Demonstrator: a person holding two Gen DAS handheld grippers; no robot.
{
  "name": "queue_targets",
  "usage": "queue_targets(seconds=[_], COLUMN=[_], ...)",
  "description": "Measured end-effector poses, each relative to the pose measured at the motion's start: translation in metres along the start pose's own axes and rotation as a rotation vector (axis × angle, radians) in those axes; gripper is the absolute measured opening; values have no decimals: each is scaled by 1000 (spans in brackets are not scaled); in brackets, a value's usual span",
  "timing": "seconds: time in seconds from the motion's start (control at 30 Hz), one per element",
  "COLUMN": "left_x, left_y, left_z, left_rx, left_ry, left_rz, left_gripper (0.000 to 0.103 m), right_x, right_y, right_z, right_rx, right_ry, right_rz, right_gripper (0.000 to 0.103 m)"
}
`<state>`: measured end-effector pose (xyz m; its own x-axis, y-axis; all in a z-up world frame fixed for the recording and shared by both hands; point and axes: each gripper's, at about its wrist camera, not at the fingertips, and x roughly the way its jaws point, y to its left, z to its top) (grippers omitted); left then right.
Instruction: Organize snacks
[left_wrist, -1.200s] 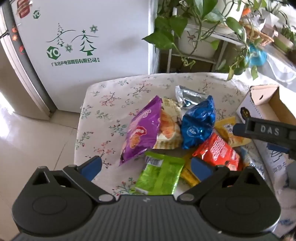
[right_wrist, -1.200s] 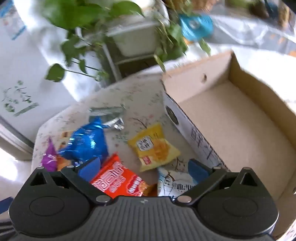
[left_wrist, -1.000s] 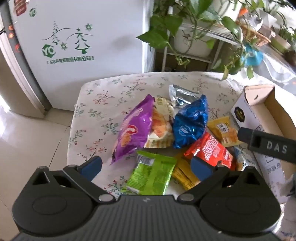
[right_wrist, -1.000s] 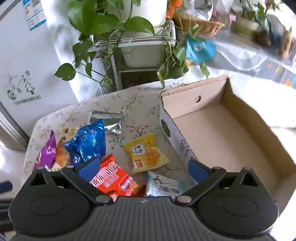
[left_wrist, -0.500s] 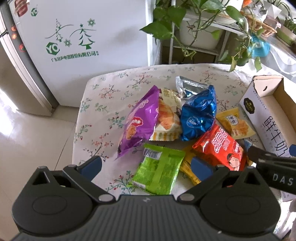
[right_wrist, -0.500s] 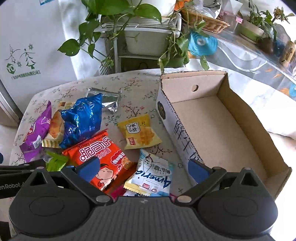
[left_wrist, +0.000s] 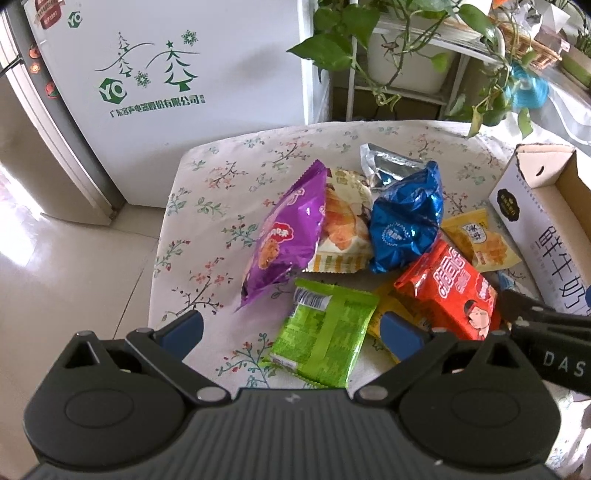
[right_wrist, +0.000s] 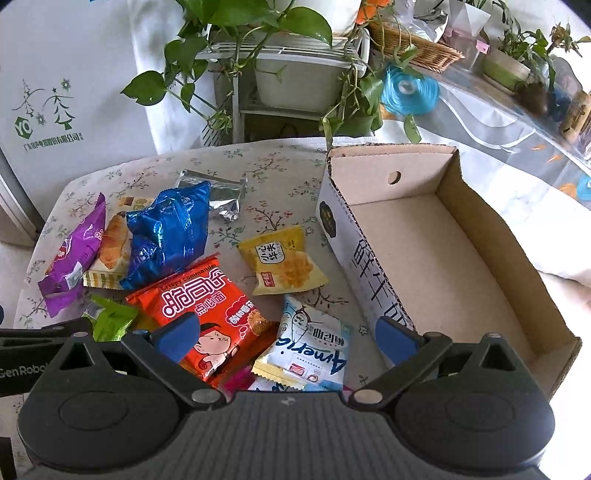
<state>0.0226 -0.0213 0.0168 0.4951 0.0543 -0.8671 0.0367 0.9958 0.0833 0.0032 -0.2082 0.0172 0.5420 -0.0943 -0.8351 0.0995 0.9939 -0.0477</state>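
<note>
Several snack packs lie on a floral tablecloth: a purple bag, a blue bag, a red pack, a green pack and a small yellow pack. My left gripper hovers open above the green pack, holding nothing. My right gripper hangs open over the red pack and a white-and-blue pack. An empty cardboard box stands to the right of the snacks.
A white fridge stands behind the table, with potted plants on a rack beside it. A silver wrapper lies at the back. The table's left edge drops to a tiled floor.
Both grippers have pulled back and risen, so more snacks show near the front. The right view has swung from the box to the snacks beside it. Both stay open.
</note>
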Motion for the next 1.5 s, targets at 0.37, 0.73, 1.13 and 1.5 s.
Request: queue_targets(seconds=[0.37, 0.73, 1.13, 1.5], left_x=[0, -1, -2, -3], left_y=[1, 0, 1, 0], left_z=[0, -1, -1, -2], left_rx=[7, 10, 13, 19], left_ry=[-2, -7, -12, -17], left_rz=[16, 24, 31, 36], left_gripper=[101, 101, 101, 100], right_x=[-1, -1, -1, -2], right_y=[3, 4, 5, 5], right_z=[0, -1, -1, -2], right_rx=[-7, -19, -22, -28], right_ry=[-2, -7, -10, -16], right_rz=[-10, -18, -24, -33], right_gripper=[103, 103, 103, 103])
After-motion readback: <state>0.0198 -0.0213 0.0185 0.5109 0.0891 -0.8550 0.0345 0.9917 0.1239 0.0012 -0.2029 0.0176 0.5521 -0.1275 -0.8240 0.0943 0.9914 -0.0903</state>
